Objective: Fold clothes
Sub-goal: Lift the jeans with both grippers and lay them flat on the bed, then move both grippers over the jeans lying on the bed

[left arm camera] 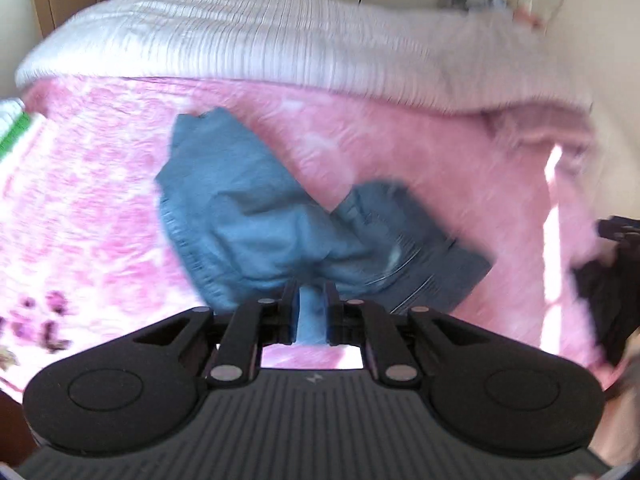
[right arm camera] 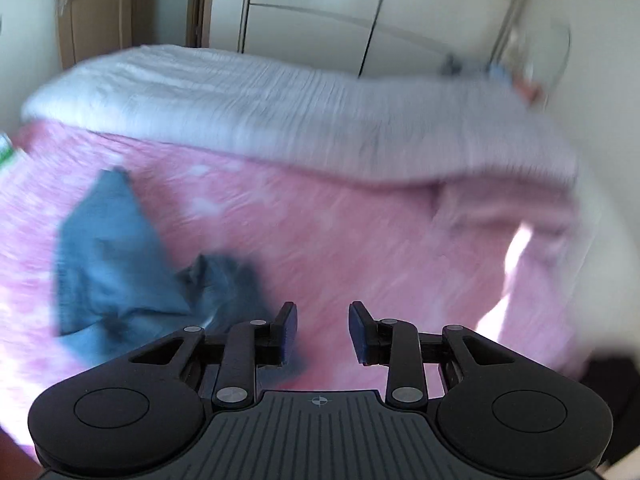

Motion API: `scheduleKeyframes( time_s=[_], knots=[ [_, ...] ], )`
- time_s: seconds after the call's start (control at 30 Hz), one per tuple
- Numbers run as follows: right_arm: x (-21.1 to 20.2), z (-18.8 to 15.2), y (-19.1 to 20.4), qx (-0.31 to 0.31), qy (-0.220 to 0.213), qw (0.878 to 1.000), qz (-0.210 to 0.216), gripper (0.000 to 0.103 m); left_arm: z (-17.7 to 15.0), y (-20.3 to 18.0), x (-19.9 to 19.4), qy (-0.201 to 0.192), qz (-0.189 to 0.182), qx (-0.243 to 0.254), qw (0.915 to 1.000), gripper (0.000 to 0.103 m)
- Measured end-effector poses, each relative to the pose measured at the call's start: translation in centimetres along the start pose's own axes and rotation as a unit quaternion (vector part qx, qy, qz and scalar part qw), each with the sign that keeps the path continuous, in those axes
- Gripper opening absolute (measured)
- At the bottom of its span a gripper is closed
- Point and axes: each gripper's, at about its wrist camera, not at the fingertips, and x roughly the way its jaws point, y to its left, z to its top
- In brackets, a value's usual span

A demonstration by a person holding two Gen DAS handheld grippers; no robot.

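Two sets of tongs are at work over a bed, and only one of them holds anything. Nearest in the left wrist view, the left tongs [left arm camera: 310, 312] are pinched tight on a bunched bit of the blue denim garment [left arm camera: 256, 216], with a strip of blue cloth squeezed between the two pads. From that pinch the cloth fans out ahead and away over the pink bedspread [left arm camera: 420, 152], one part running up to the left and a darker part with stitching lying to the right. In the right wrist view, the right tongs [right arm camera: 322, 330] are spread apart with nothing between them, only pink bedspread showing in the gap. The denim lies to the left of those tongs, and its dark near edge is just beside the left pad; I cannot tell if it touches. Both pictures are smeared, so things look to be moving fast. My guess is that this is an early step: the garment is still crumpled, not flat, and it is being picked up or shaken out to be laid straight. Next, the right tongs would need to reach left and take hold of another edge, so the cloth can be pulled flat between both. Farther off, a white ribbed blanket [left arm camera: 240, 36] lies across the back of the bed, and pale wardrobe doors [right arm camera: 320, 12] stand behind it.
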Motion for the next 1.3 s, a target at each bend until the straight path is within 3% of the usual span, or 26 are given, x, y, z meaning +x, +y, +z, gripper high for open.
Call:
scheduleKeyframes(
  time_s=[0.13,0.23,0.37,0.57,0.8,1.03,1.3],
  knots=[
    [-1.7,-1.5,2.6,0.023,0.022,0.998,0.048,0.033,-6.2,-0.5,-0.9,-0.016,0.028,0.028,0.9991,0.011],
    [-2.7,-2.5,5.6,0.018,0.042,0.995,0.087,0.034,-7.7,-1.9,-1.2,-0.023,0.046,0.041,0.9978,0.012],
    [-4.8,-6.5,7.6,0.012,0.063,0.990,0.128,0.035,-10.5,-3.8,-2.6,-0.013,0.068,0.060,0.9958,0.018],
    [-6.0,-9.9,7.7,0.024,0.116,0.984,0.135,0.037,-15.4,-6.2,-5.4,-0.009,0.094,0.057,0.9939,0.026],
    [-6.8,-11.9,8.5,0.002,0.127,0.983,0.133,0.038,-19.8,-7.1,-8.1,-0.016,0.134,0.055,0.9893,0.031],
    [-7.2,-13.7,9.9,-0.017,0.136,0.980,0.142,0.038,-21.6,-6.8,-8.5,-0.012,0.134,0.052,0.9895,0.031],
    [-6.4,-12.1,12.3,-0.007,0.134,0.982,0.131,0.038,-19.7,-3.9,-7.7,-0.019,0.119,0.053,0.9913,0.032]
  ],
)
